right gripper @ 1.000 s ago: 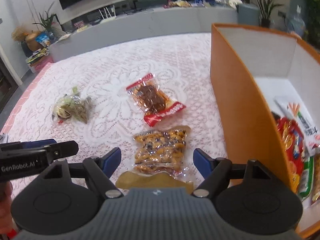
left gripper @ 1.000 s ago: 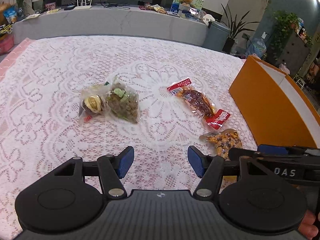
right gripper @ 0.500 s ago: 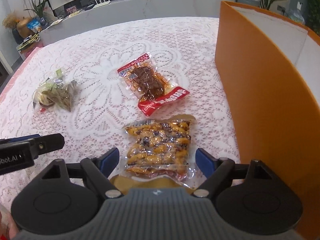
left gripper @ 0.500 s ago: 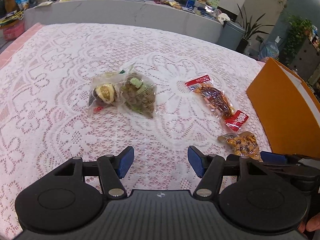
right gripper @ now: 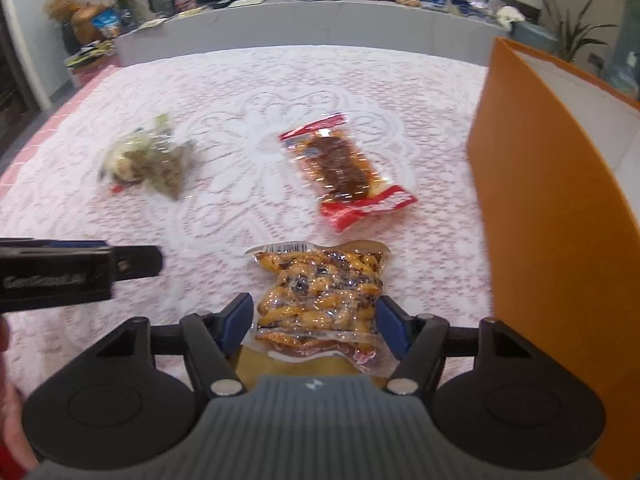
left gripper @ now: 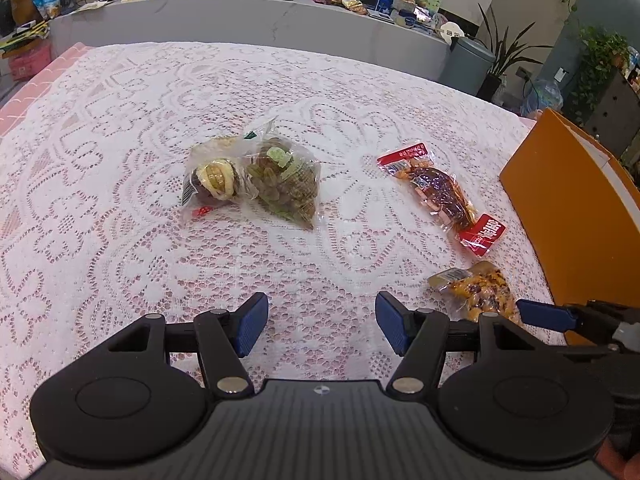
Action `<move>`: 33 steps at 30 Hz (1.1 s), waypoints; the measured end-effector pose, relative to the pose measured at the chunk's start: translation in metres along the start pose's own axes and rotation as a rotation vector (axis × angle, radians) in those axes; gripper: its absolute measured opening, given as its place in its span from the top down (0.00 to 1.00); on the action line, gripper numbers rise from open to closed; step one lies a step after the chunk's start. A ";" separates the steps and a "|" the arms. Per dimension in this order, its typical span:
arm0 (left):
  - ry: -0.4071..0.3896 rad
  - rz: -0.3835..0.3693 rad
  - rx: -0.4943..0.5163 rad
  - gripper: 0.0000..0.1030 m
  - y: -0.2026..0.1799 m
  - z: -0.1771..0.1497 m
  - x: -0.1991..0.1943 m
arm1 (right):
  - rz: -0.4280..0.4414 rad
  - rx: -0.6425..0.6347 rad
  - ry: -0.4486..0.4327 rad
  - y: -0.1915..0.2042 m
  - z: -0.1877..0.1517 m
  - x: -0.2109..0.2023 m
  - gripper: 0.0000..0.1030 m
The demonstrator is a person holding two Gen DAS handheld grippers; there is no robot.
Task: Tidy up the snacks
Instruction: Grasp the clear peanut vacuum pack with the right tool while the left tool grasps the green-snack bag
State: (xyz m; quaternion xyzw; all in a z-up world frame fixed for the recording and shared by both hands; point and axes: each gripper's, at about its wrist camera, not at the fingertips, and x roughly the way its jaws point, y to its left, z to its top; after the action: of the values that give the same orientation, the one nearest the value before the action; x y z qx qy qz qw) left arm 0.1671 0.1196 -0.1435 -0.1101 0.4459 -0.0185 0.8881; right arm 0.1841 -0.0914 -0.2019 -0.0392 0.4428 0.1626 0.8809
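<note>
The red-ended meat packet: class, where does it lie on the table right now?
In the right wrist view the meat packet lies mid-table on the lace cloth, left of the orange box and just beyond the yellow nut packet.

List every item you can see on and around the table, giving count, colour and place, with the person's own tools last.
nut pack: 1, yellow-brown, near edge, between right gripper's pads
meat pack: 1, red, mid-table beside box
clear bags: 2, greenish-brown, touching, table centre
box: 1, orange, right side
tablecloth: 1, white lace over pink
counter: 1, grey, cluttered, behind table
left gripper: 1, black, blue pads, open, empty
right gripper: 1, black, jaws just closing around nut pack
</note>
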 end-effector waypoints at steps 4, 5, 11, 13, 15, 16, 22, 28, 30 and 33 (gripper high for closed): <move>-0.018 -0.008 -0.005 0.30 0.001 0.000 -0.005 | 0.024 -0.021 -0.020 0.006 -0.001 -0.009 0.37; -0.026 -0.011 -0.008 0.30 0.002 0.001 -0.007 | 0.031 -0.023 -0.027 0.006 -0.002 -0.013 0.37; -0.102 -0.024 0.015 0.30 -0.002 0.011 -0.019 | 0.045 -0.108 -0.087 0.016 0.002 -0.031 0.37; -0.126 -0.019 0.042 0.30 -0.005 0.020 -0.022 | 0.024 -0.148 -0.108 0.019 0.010 -0.032 0.37; -0.160 -0.007 0.072 0.30 -0.007 0.029 -0.025 | 0.016 -0.163 -0.113 0.019 0.020 -0.030 0.37; -0.175 0.000 0.088 0.29 -0.008 0.035 -0.026 | 0.016 -0.161 -0.115 0.017 0.026 -0.028 0.37; -0.228 0.028 0.148 0.27 -0.002 0.057 -0.009 | 0.044 -0.090 -0.137 0.012 0.061 -0.006 0.36; -0.260 0.077 0.201 0.27 0.008 0.050 0.014 | 0.085 -0.023 -0.121 0.004 0.059 0.018 0.36; -0.270 0.097 0.240 0.27 0.004 0.049 0.019 | 0.088 -0.014 -0.103 0.004 0.056 0.025 0.36; -0.274 0.132 0.286 0.27 -0.001 0.048 0.028 | 0.098 -0.002 -0.085 0.004 0.052 0.029 0.36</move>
State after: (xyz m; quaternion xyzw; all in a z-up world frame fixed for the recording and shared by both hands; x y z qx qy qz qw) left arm 0.2220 0.1234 -0.1375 0.0449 0.3200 -0.0082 0.9463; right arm 0.2384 -0.0689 -0.1929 -0.0114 0.4061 0.2075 0.8899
